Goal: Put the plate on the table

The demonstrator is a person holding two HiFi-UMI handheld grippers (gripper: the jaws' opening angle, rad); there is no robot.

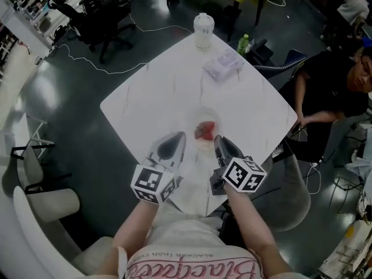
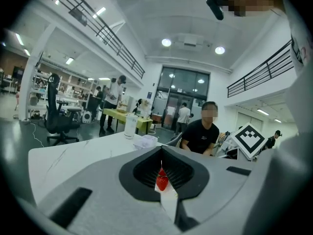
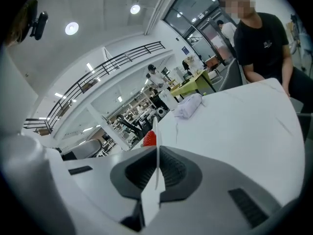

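You have the left hand-held gripper (image 1: 176,143) and the right hand-held gripper (image 1: 221,146) each closed on a side rim of the plate (image 1: 205,120), over the near middle of the surface (image 1: 168,86). It looks thin, light and slippery, so hold both rims level or the strawberry (image 1: 204,131) may slide.

table (image 1: 157,97): glossy white, marble-veined | plate (image 1: 212,118): thin translucent plastic, smooth

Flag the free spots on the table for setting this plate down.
Bare: the table from the plate out to the left corner, and the right side toward the seated person. Crowded: the far corner, with the white jar and clear packet.
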